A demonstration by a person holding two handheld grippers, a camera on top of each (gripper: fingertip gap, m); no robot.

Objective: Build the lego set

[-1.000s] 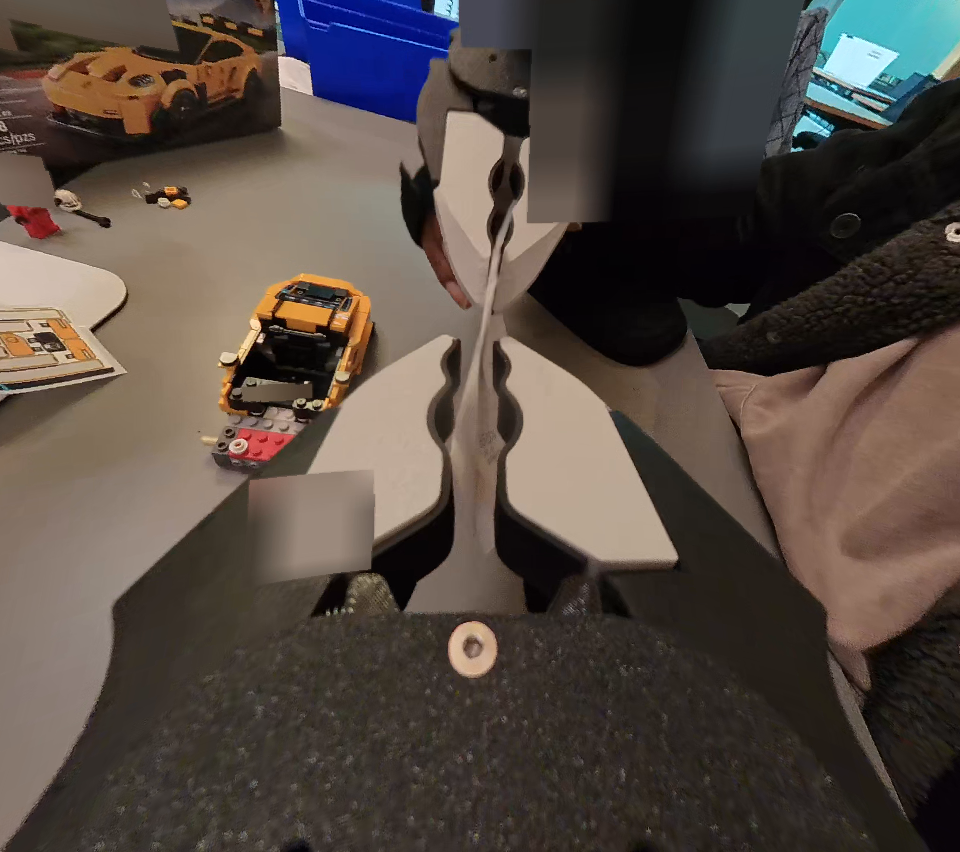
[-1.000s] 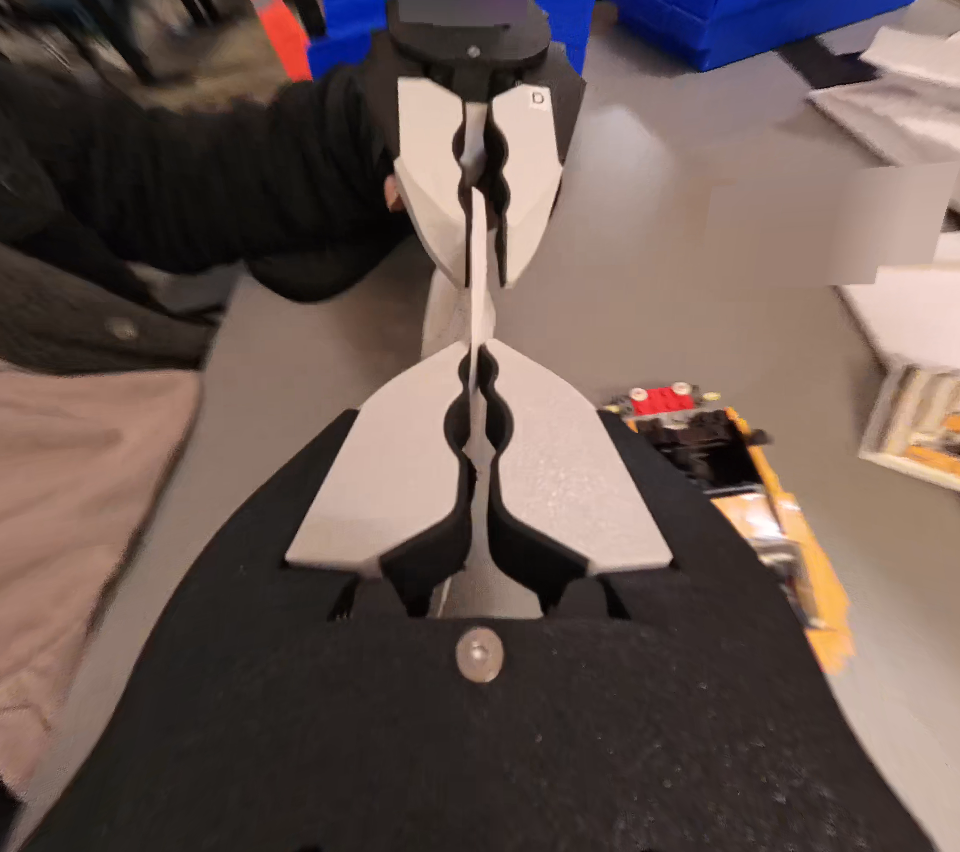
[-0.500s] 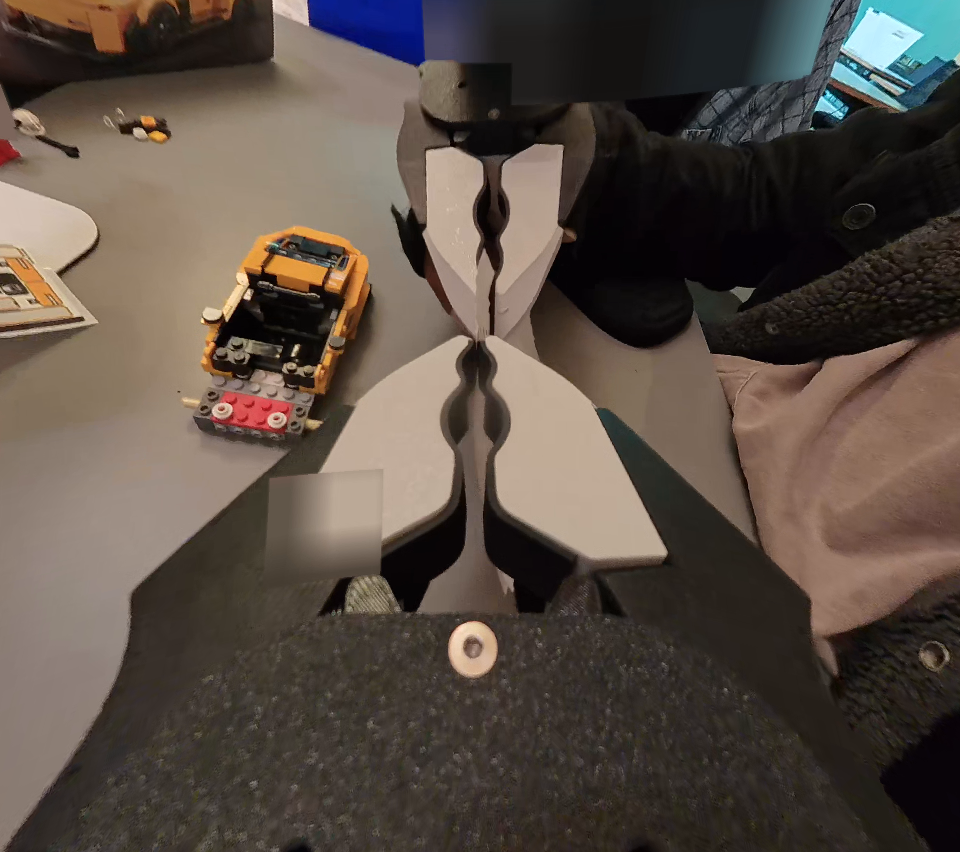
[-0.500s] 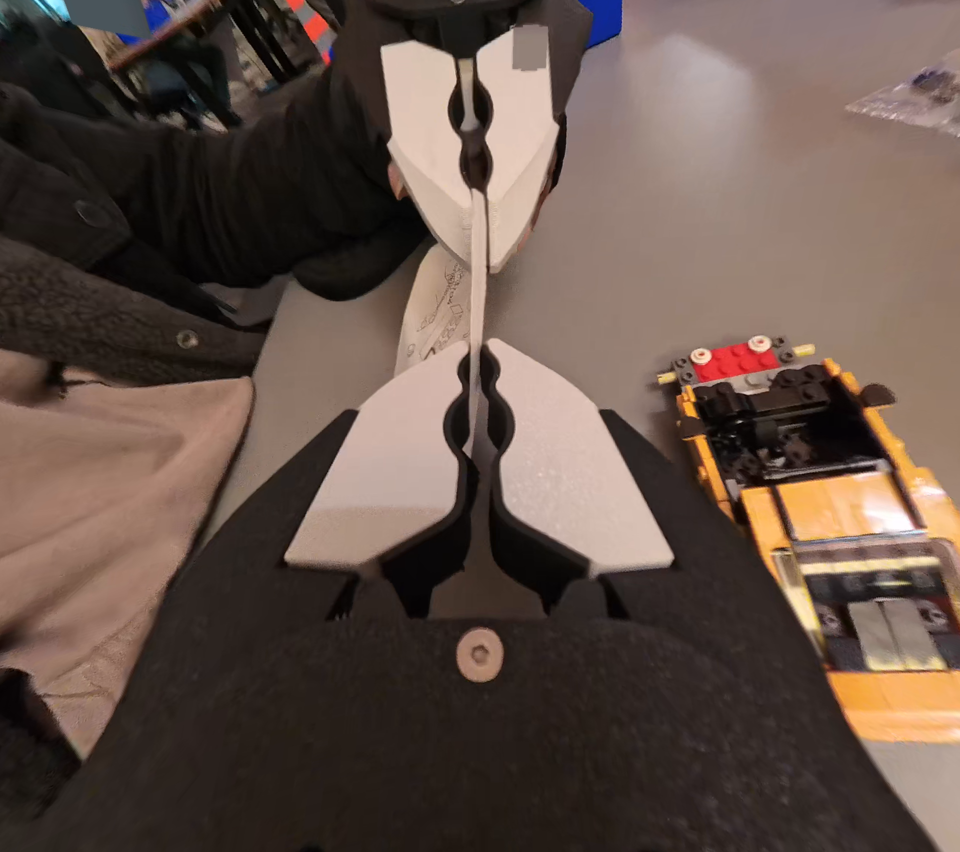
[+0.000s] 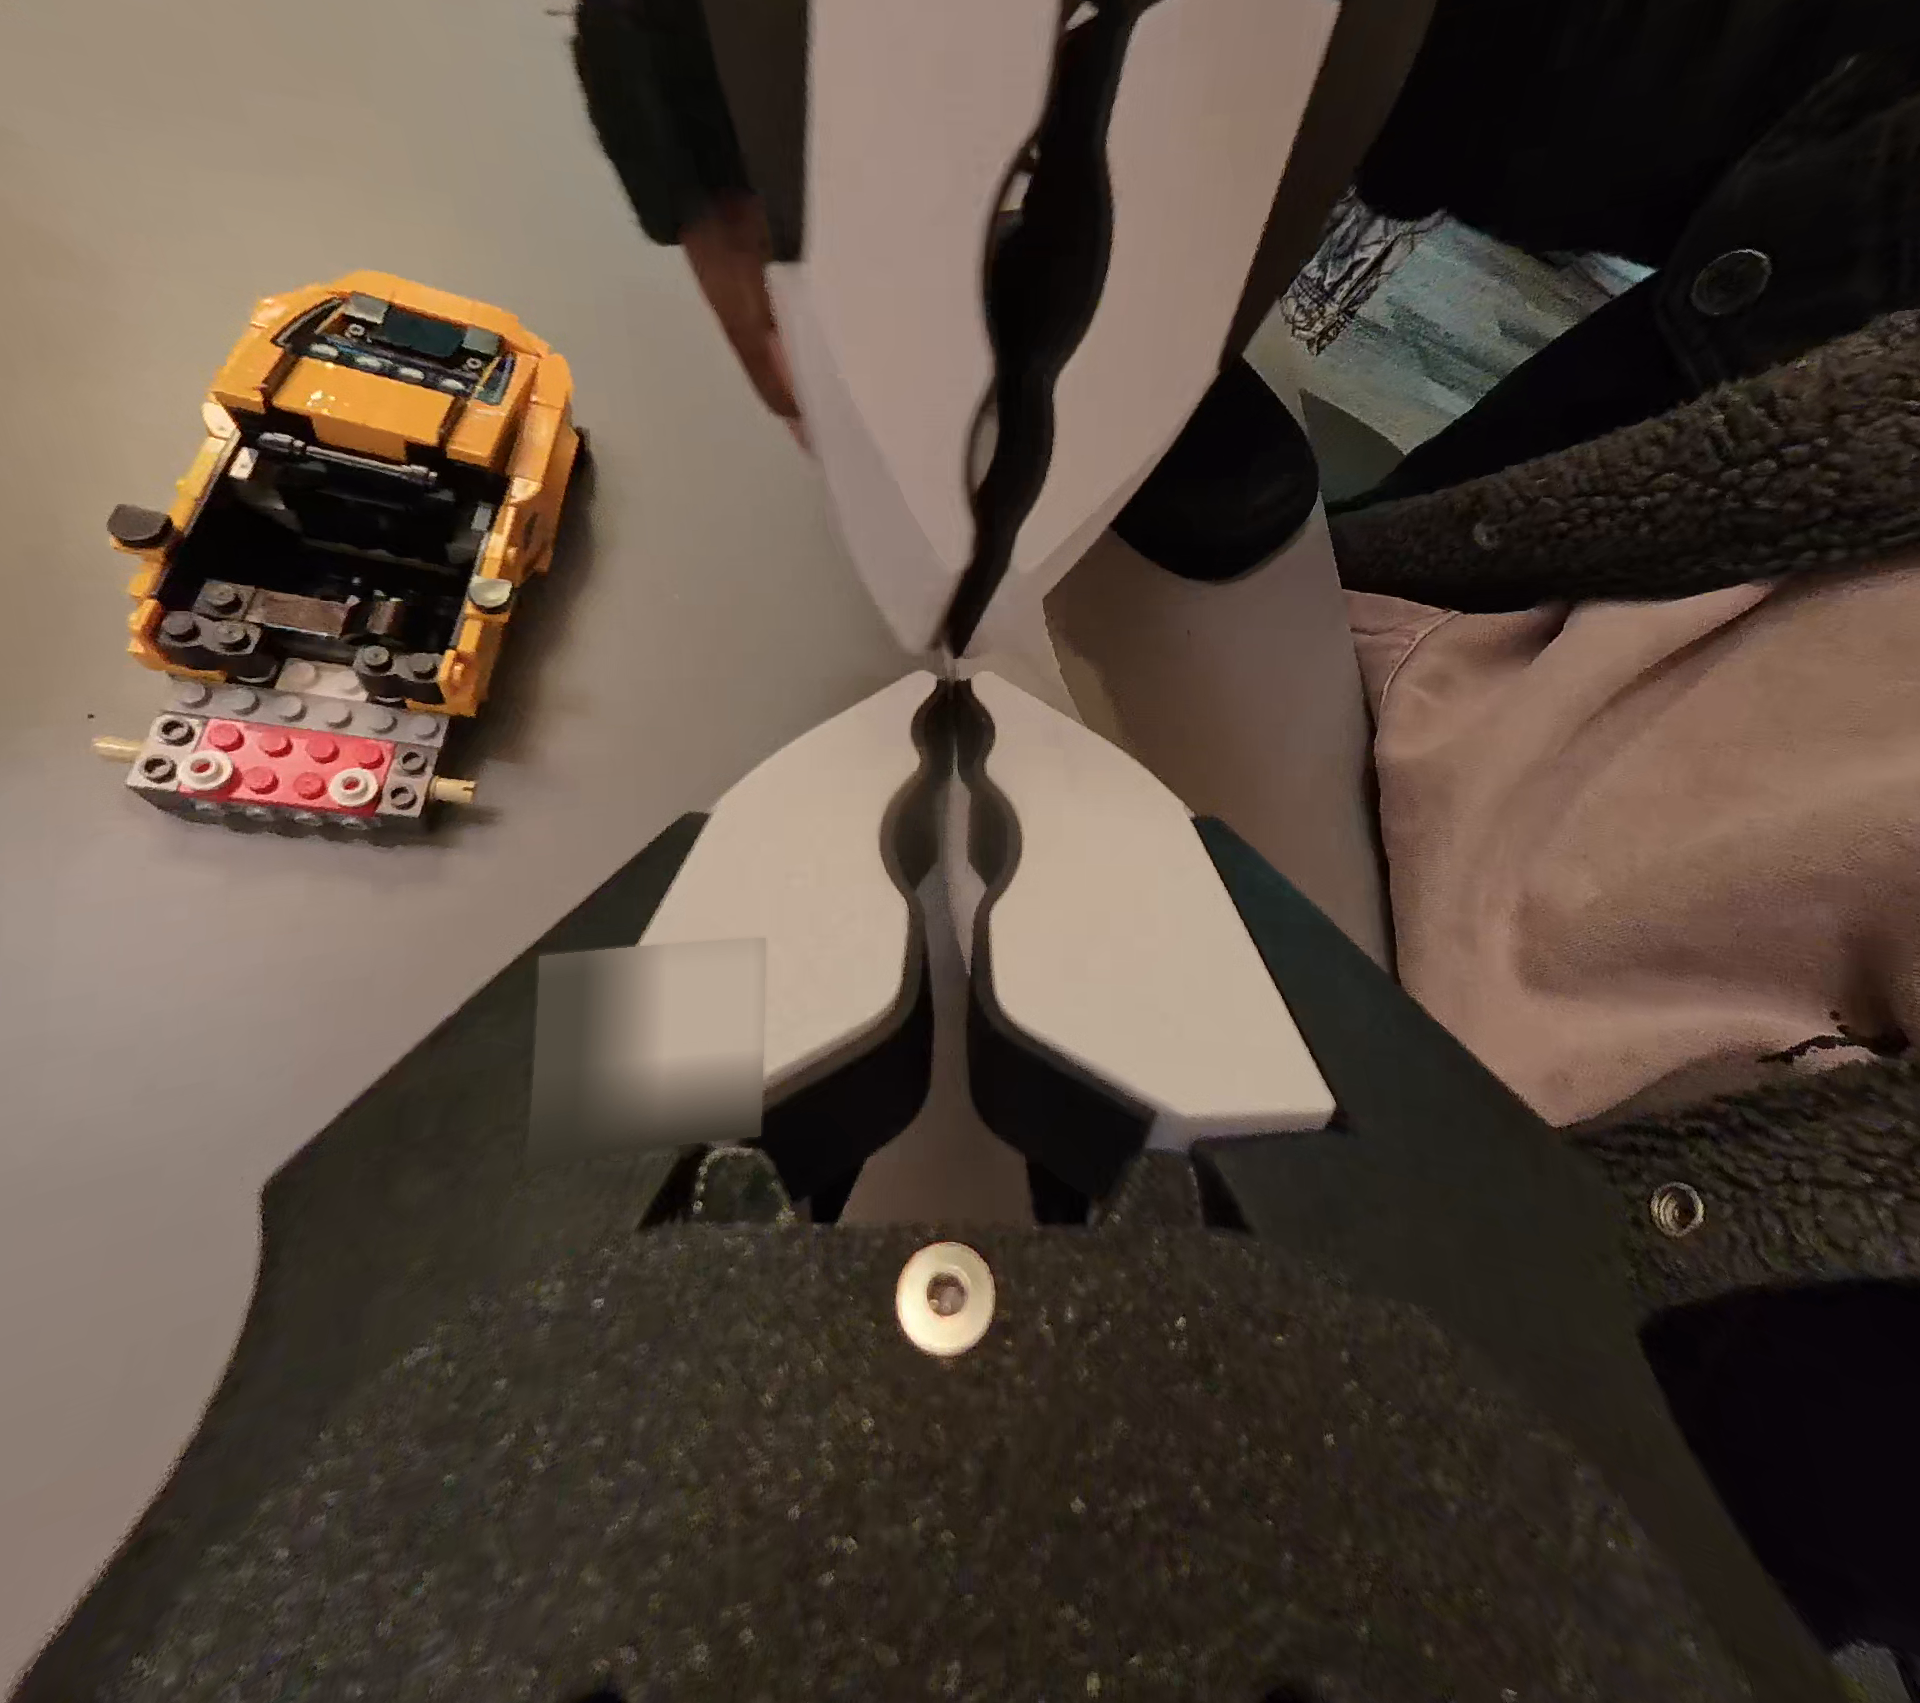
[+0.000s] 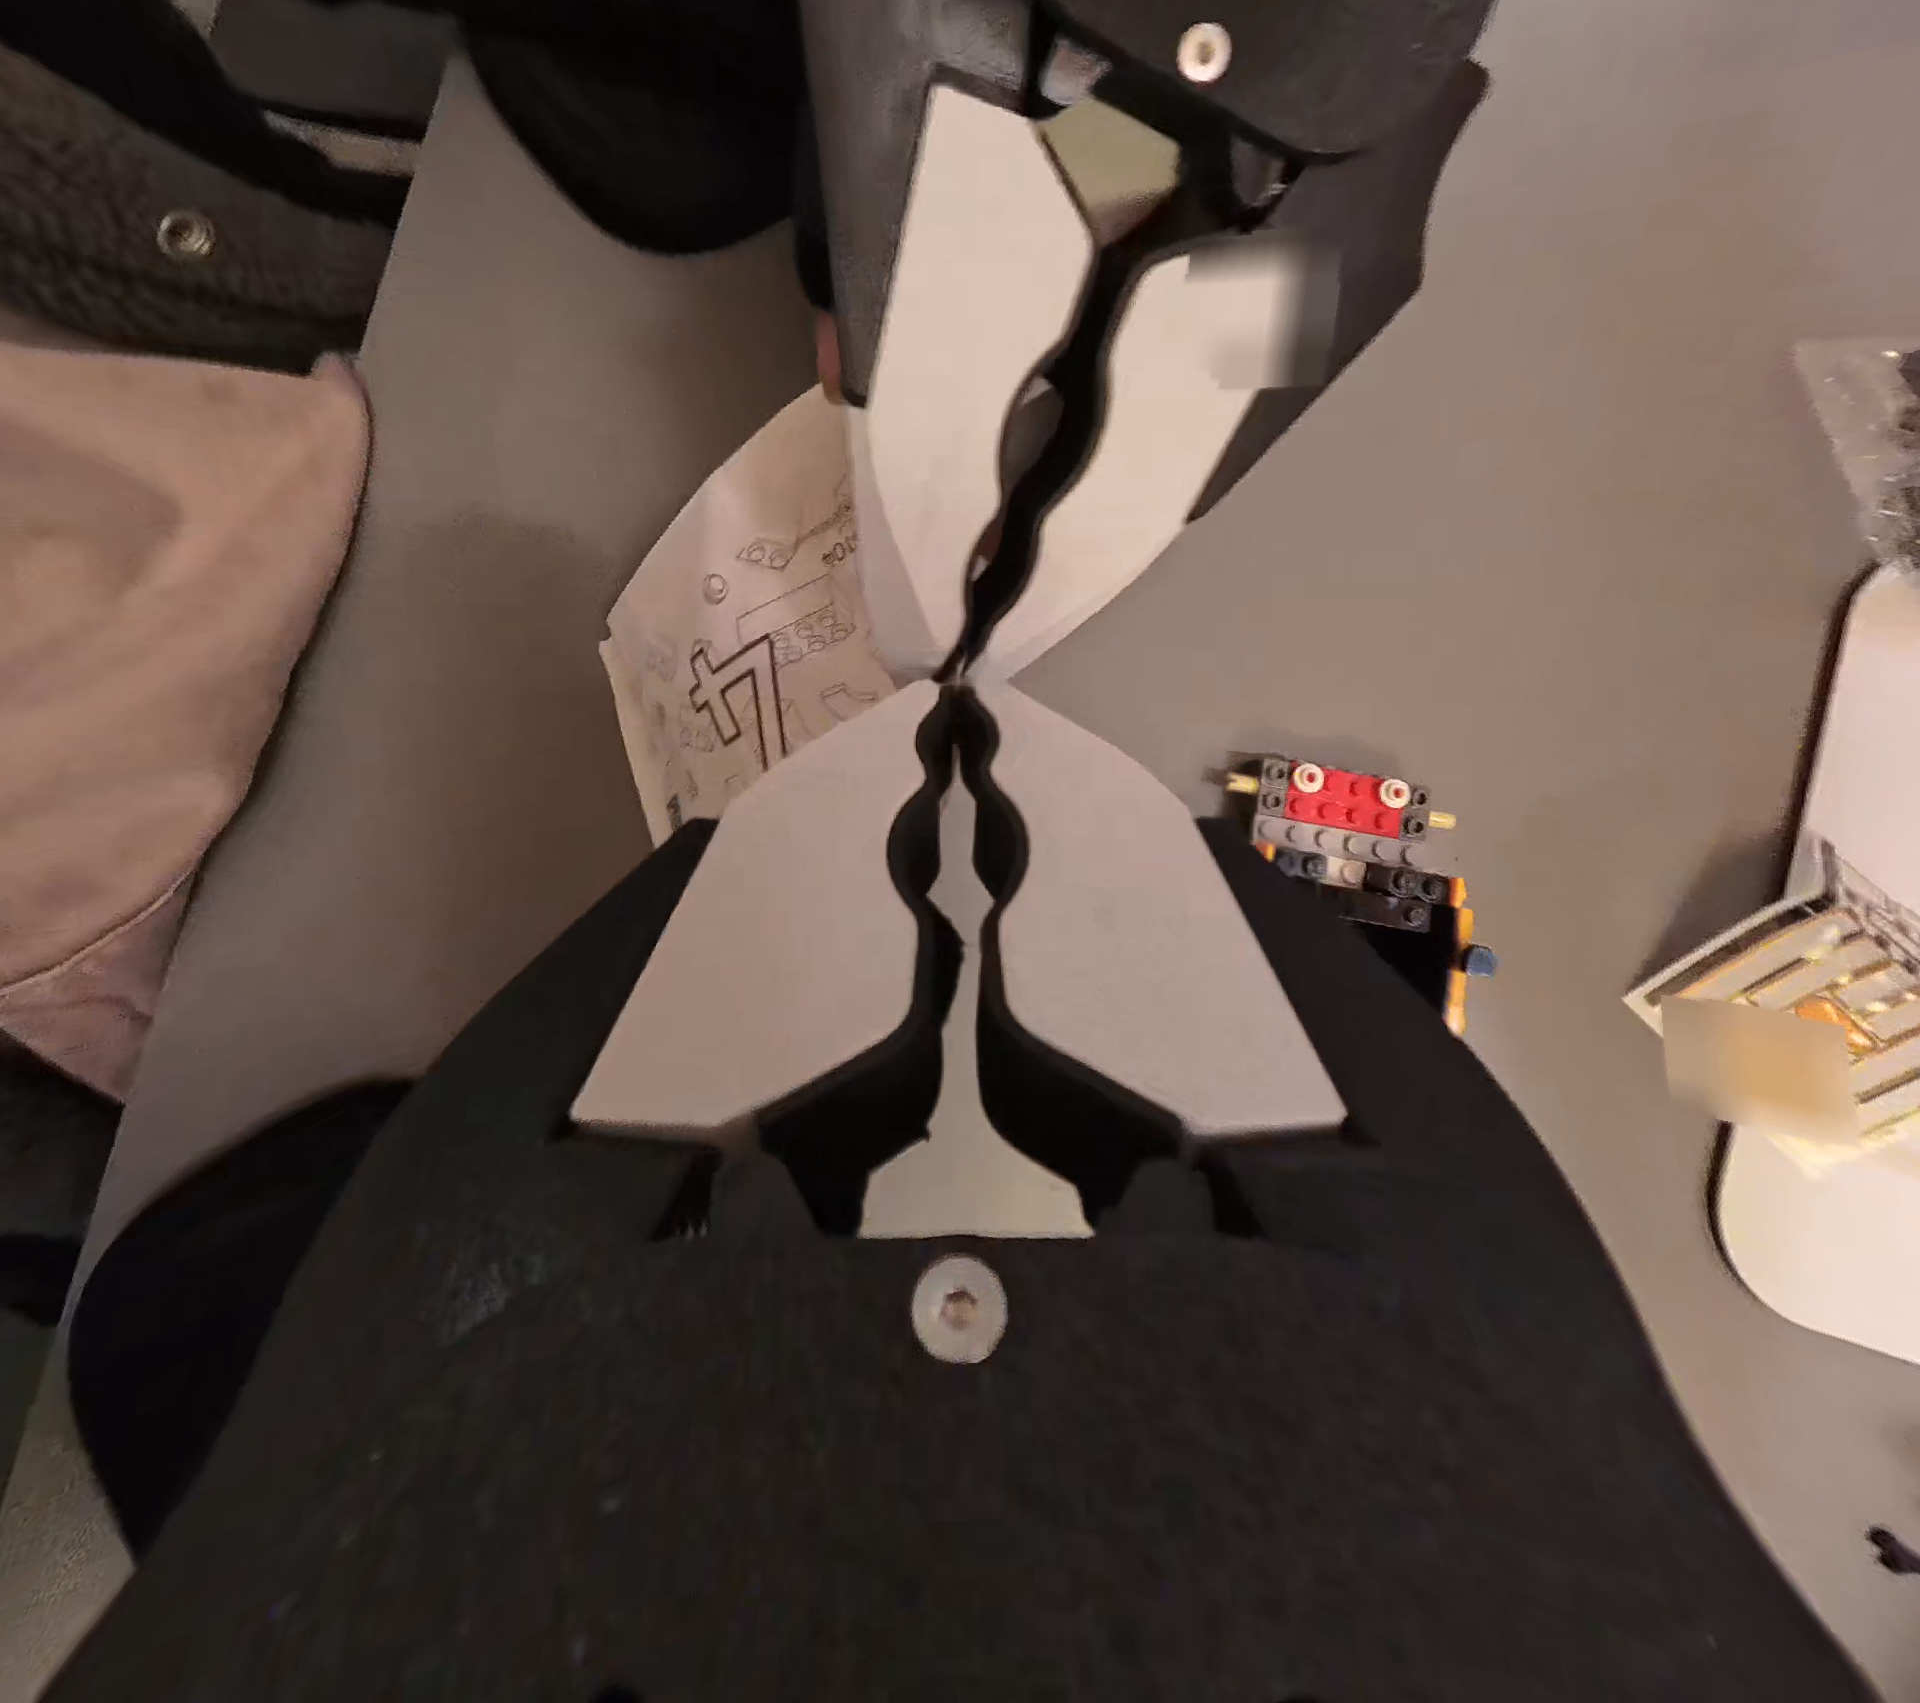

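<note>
White paper bag [image 6: 748,645], pinched in my left gripper [image 5: 951,687] and right gripper [image 6: 951,697], shows shorter between us: tips now touch. Orange Lego car [image 5: 343,510] waits left of my left gripper.

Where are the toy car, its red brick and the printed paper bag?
toy car [image 5: 416,396], left wrist view, orange roof.
red brick [image 5: 286,754], left wrist view, studded top.
printed paper bag [image 6: 748,666], right wrist view, printed face.

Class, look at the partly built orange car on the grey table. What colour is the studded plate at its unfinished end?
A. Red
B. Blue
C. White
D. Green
A: the orange car ends in a red studded plate framed by grey pieces, seen again in the right wrist view.
</note>
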